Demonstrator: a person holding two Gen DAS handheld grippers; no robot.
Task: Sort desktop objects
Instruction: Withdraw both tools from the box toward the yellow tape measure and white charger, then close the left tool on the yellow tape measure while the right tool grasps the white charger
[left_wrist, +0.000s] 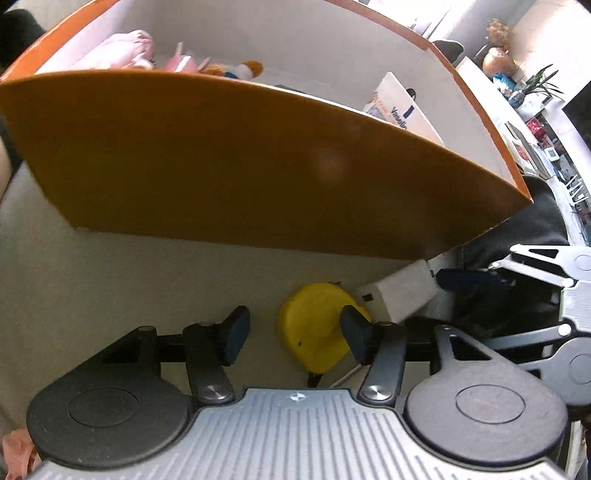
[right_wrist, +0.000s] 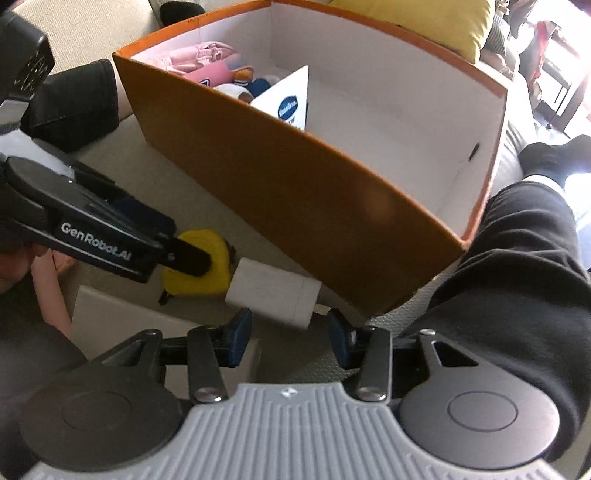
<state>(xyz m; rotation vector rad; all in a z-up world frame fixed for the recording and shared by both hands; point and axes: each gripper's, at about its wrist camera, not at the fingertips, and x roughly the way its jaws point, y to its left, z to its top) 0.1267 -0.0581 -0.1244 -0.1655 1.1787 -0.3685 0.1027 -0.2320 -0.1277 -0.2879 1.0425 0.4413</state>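
Inside the large orange cardboard box with white inner walls (right_wrist: 295, 177), towards ten o'clock in the right wrist view, lay a pink soft toy (right_wrist: 199, 59) and a heap of small plush figures (right_wrist: 243, 83); just right of them, near twelve o'clock, a white carton with a blue oval label (right_wrist: 290, 98) leaned upright. By my judgement that much of the sorting was already done, while the box's right half stood bare.

Outside, on the beige cushioned surface (right_wrist: 147, 173) at about eight o'clock from the box's near corner, two things were left. The yellow round tape measure (left_wrist: 314, 332) lay partly between the fingers of the left gripper (left_wrist: 295, 334), whose jaws stood released; its right pad (left_wrist: 354, 332) crossed the tape's edge in that view, but I could not tell whether it touched. Just right of the tape, touching or nearly so, lay the white rectangular plug adapter (right_wrist: 273, 291), close under the box's outer wall. The right gripper (right_wrist: 291, 338) hung at six o'clock from it, claws released, the adapter's near end just ahead of the gap, gripped by nothing.

So the task seemed past halfway: both leftover things had yet to be grasped, lifted and dropped in the box
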